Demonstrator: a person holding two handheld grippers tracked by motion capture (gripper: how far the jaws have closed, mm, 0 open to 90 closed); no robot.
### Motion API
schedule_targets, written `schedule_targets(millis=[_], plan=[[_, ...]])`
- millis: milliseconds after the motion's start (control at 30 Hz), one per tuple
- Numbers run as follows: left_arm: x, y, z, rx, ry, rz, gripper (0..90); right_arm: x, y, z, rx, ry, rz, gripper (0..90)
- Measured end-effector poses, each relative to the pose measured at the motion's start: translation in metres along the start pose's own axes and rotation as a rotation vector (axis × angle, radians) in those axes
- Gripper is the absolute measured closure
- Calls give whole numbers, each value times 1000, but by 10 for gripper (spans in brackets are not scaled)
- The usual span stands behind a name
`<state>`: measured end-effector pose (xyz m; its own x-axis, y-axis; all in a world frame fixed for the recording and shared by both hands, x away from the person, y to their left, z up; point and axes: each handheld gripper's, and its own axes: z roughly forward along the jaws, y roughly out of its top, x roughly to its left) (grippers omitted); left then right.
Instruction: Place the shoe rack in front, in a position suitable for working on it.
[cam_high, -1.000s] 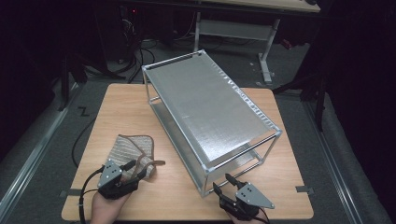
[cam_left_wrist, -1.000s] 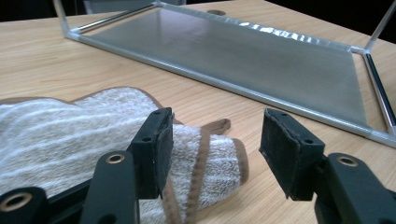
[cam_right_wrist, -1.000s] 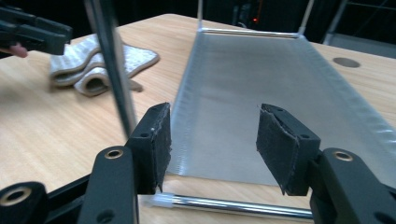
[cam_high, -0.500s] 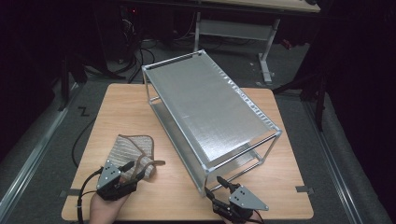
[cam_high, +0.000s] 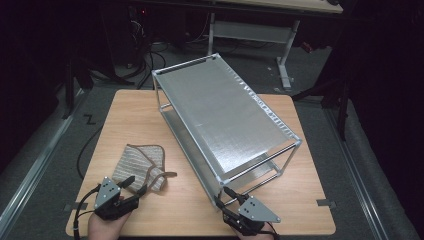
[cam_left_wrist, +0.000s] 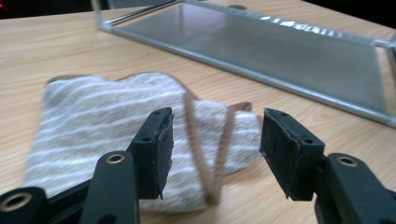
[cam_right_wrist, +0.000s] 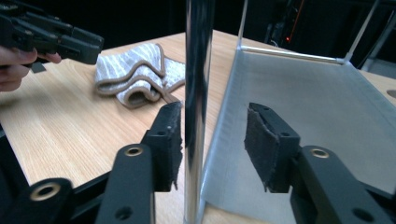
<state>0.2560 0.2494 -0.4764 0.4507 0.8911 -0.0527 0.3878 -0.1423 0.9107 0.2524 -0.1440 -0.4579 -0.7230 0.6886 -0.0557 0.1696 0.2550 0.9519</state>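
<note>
We note the metal rack (cam_high: 227, 125) standing slantwise across the middle of the table (cam_high: 130, 107), its near right corner post (cam_right_wrist: 198, 93) upright between the jaws of our right tool (cam_high: 223, 195). Those jaws have just been closing; one pad (cam_right_wrist: 173, 140) sits just beside the post, the other well off it, so no grip. Left of the rack lies a striped folded cloth (cam_high: 140, 165) with a brown loop. Our left tool (cam_high: 136, 184) is at its near edge, jaws wide, loop between them, unpinched.
</note>
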Motion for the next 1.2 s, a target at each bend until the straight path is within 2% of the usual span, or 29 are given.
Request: schedule_targets(millis=[100, 200, 333, 467, 633, 867, 1200], plan=[[5, -1, -6, -12, 13, -26, 452, 0, 2, 1, -15, 2, -13, 635], [7, -1, -8, -13, 24, -28, 468, 2, 2, 1, -14, 5, -40, 727], [8, 0, -5, -5, 24, -27, 484, 1, 2, -1, -16, -5, -47, 796], [6, 3, 4, 6, 11, -20, 485, -4, -1, -7, -13, -31, -31, 800], [0, 6, 21, 38, -6, 12, 491, -14, -5, -20, -11, -92, -9, 800], [-5, 10, 40, 64, -36, 15, 491, -29, -13, -41, -11, -189, 27, 799], [-6, 12, 47, 71, -40, 18, 486, -48, -19, -59, -14, -277, 74, 785]])
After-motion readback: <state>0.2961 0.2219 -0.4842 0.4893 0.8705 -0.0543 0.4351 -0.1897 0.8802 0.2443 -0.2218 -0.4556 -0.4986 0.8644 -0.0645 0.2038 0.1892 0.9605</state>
